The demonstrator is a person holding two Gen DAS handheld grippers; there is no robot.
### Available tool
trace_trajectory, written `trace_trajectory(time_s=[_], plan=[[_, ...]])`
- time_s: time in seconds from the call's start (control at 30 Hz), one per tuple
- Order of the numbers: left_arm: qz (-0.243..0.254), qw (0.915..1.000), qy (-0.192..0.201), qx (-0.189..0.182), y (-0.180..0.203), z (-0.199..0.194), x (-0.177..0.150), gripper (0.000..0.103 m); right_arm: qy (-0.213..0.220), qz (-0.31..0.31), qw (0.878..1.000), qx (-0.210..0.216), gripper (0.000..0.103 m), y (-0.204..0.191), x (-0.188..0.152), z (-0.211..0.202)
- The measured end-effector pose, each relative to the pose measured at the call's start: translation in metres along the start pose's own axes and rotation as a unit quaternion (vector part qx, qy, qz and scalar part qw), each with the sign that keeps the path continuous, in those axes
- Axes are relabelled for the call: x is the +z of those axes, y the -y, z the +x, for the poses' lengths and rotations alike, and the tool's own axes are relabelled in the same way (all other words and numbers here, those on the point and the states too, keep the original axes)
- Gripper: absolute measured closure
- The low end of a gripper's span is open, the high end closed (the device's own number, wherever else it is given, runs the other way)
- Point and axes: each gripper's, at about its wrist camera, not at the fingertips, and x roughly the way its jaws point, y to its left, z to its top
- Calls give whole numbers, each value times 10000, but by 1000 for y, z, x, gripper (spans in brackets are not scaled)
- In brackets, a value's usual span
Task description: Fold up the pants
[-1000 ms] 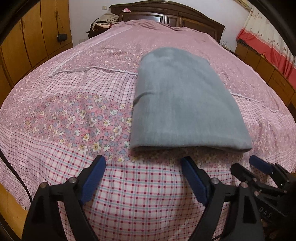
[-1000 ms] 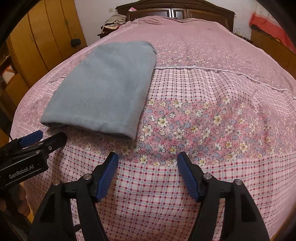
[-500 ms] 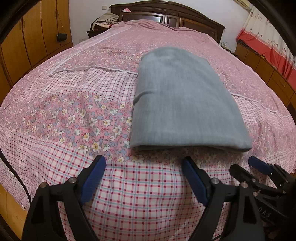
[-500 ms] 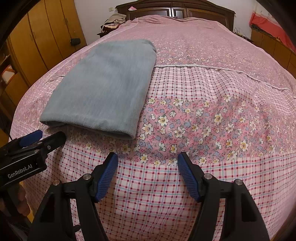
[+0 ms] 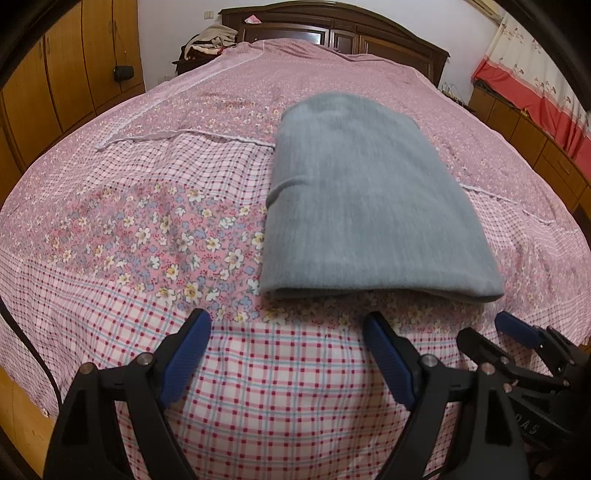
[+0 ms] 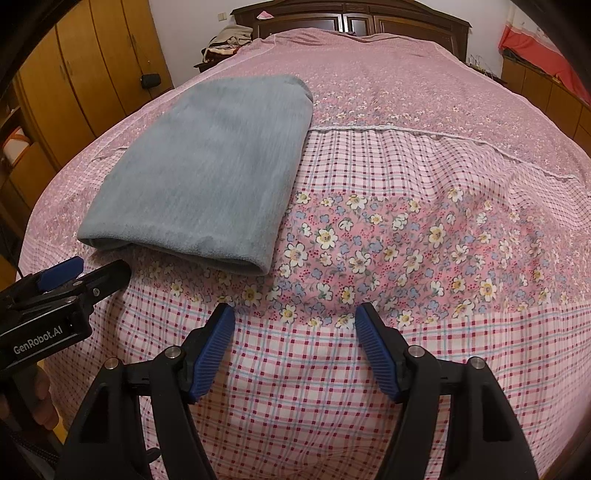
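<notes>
Folded pants (image 5: 369, 206) beyond both open jaws

Home bedroom: large bed (image 5: 155, 206) under pink floral bedspread, dark headboard (image 5: 332, 33), wooden wardrobes (image 5: 62, 70).

Dim, warm indoor light falls evenly, with no glare. Only a soft shadow lies under the near edge of the folded grey fleece pants (image 5: 369, 206). Heavy fisheye bulge bends the pink floral patchwork bedspread (image 6: 406, 221), corners vignette black, and the far wooden headboard (image 5: 332, 33) looks slightly soft.
</notes>
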Motion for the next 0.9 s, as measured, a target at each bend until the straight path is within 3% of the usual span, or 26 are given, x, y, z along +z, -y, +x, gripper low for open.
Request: trace_trajectory(time_s=[0.9], plan=[[0, 10000, -21, 5, 0, 0, 1, 15, -52, -52, 10000, -4, 32, 1, 1, 1]])
